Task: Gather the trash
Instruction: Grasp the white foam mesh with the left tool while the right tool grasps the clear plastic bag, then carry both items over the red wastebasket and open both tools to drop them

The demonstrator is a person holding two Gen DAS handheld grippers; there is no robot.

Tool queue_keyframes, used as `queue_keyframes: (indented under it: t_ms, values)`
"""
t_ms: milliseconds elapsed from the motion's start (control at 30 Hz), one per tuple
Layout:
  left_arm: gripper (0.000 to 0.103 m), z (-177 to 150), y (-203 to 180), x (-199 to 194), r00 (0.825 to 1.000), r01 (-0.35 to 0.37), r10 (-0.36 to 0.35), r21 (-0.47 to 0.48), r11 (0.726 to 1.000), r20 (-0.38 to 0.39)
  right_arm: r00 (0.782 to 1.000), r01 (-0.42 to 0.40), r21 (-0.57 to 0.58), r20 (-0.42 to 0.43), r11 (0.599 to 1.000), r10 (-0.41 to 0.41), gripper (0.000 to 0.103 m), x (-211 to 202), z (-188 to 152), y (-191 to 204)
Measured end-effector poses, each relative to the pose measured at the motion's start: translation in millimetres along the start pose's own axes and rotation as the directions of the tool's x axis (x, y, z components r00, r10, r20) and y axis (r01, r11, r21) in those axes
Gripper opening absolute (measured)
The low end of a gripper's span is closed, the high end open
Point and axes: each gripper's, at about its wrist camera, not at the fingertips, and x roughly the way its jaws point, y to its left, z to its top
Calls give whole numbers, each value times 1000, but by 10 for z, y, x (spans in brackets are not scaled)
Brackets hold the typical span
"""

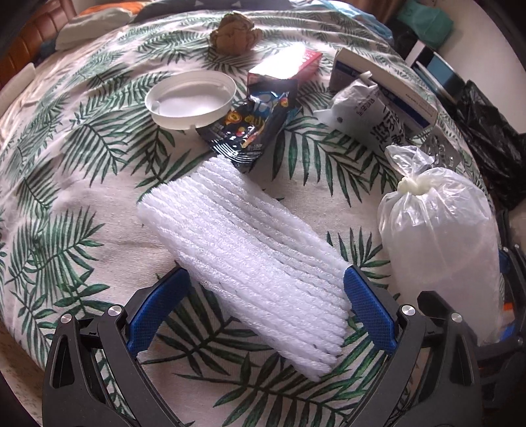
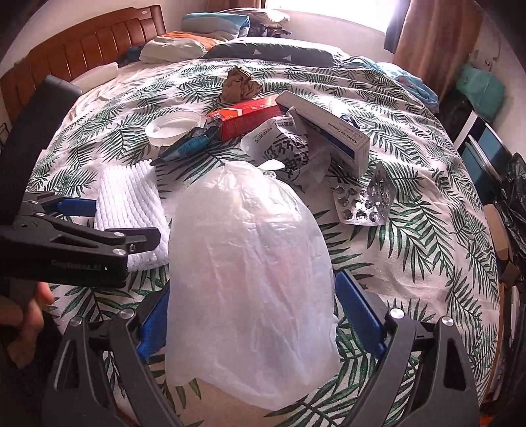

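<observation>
One ribbed white foam sleeve [image 1: 243, 262], soft and oblong, lies diagonally between the spread blue pads of the left gripper [image 1: 266, 285]. One knotted translucent plastic bag [image 2: 250, 272], crinkled and domed, stands between the wide-open pads of the right gripper [image 2: 259, 315]; contact unclear. Beyond them: one round white plastic lid [image 1: 190, 98], one red carton [image 2: 250, 113], one crumpled brown paper ball [image 1: 235, 33]. Surface: palm-leaf bedspread [image 1: 82, 157]; wooden headboard [image 2: 82, 56] behind.

A bed [image 2: 427, 203] under a palm-leaf bedspread [image 2: 411, 262] is filling the room. Behind it a brown wooden headboard [image 2: 82, 49] is standing, with pillows [image 2: 177, 46] lying just beside it. Beyond the bed, daylight is pouring through a window [image 2: 328, 13] flanked by tan curtains [image 2: 437, 42].
</observation>
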Motion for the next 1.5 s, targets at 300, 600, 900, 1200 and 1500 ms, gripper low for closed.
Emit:
queue_keyframes:
  t_ms: [300,600,900,1200,1500]
  values:
    - [56,-36,29,-99,991,123,-123,0,992,47,999,-26,28,-19,999,27,68,32,0,21]
    - [22,-173,25,-236,985,164,-165,28,986,51,998,-56,74,-10,996,57,65,-95,-46,51]
    - [20,-390,-34,-512,983,172,-177,105,979,39,996,-85,128,7,988,85,64,-349,-204,95]
    - [20,-862,-119,-1016,984,168,-177,203,965,25,995,-92,153,38,984,88,64,-900,-489,296]
    - [20,-1632,-147,-1425,985,170,-170,276,946,-23,992,-129,168,34,977,125,64,-1406,-1053,656]
